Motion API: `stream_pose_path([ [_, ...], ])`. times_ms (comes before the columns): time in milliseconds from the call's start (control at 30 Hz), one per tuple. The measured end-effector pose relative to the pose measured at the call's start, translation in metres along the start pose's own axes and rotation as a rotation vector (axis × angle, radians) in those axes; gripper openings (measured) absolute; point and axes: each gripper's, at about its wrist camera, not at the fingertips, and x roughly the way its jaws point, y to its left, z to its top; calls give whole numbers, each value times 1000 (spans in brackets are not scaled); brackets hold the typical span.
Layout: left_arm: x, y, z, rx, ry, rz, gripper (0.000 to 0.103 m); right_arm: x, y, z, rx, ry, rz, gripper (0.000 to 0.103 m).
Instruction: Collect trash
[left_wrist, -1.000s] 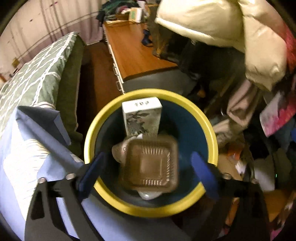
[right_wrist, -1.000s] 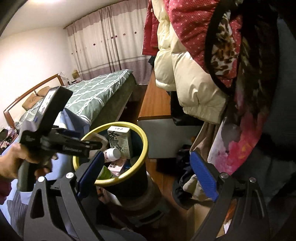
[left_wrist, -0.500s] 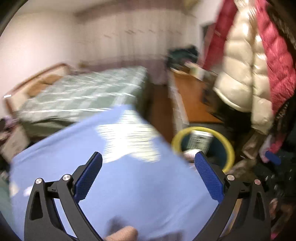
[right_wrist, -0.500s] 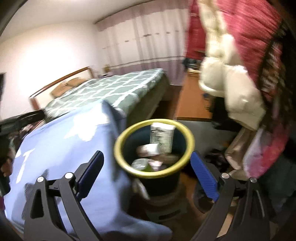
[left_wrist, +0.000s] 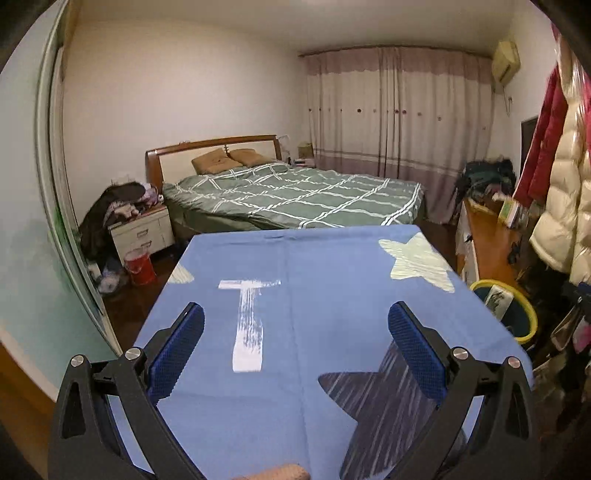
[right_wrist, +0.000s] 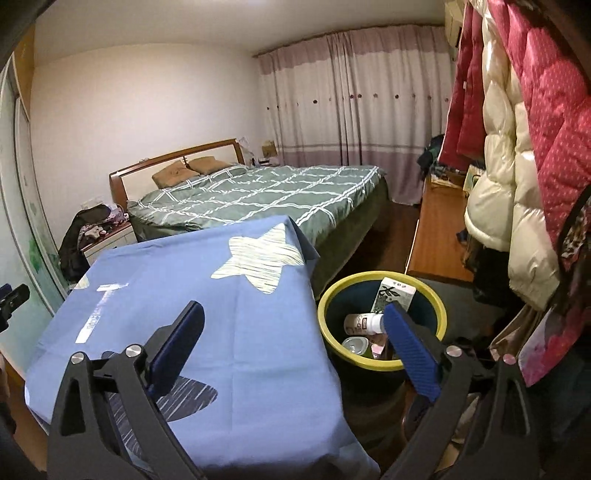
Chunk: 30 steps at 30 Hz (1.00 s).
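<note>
A dark blue bin with a yellow rim (right_wrist: 436, 299) stands right of the table; it also shows in the left wrist view (left_wrist: 530, 310). In it lie a white printed carton (right_wrist: 397, 293), a white bottle (right_wrist: 364, 323) and a can (right_wrist: 354, 345). My left gripper (left_wrist: 295, 343) is open and empty above the blue star-print tablecloth (left_wrist: 314, 280). My right gripper (right_wrist: 293, 343) is open and empty, over the table's right edge (right_wrist: 317, 332) beside the bin.
A bed with a green checked cover (left_wrist: 295, 195) lies beyond the table. A wooden desk (right_wrist: 436, 229) and hanging coats (right_wrist: 517, 166) crowd the right side. A white nightstand (left_wrist: 142, 230) and a red bucket (left_wrist: 139, 266) stand at the left.
My left gripper swung up and away from over the bin to face across the table. The brown tray it dropped is out of view. My right gripper turned left toward the table.
</note>
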Motion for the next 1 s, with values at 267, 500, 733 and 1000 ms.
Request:
stream_pose_path([
  [267, -40, 1, -14, -11, -62, 16, 98, -28, 1, -6, 3, -39, -44, 94],
  [500, -51, 3, -18, -12, -59, 27, 98, -30, -2, -11, 14, -29, -52, 94],
  [733, -49, 5, -16, -13, -50, 31, 98, -26, -4, -9, 20, -24, -58, 94],
  [1000, -43, 1, -13, -11, -43, 21, 98, -25, -3, -5, 20, -28, -61, 94],
])
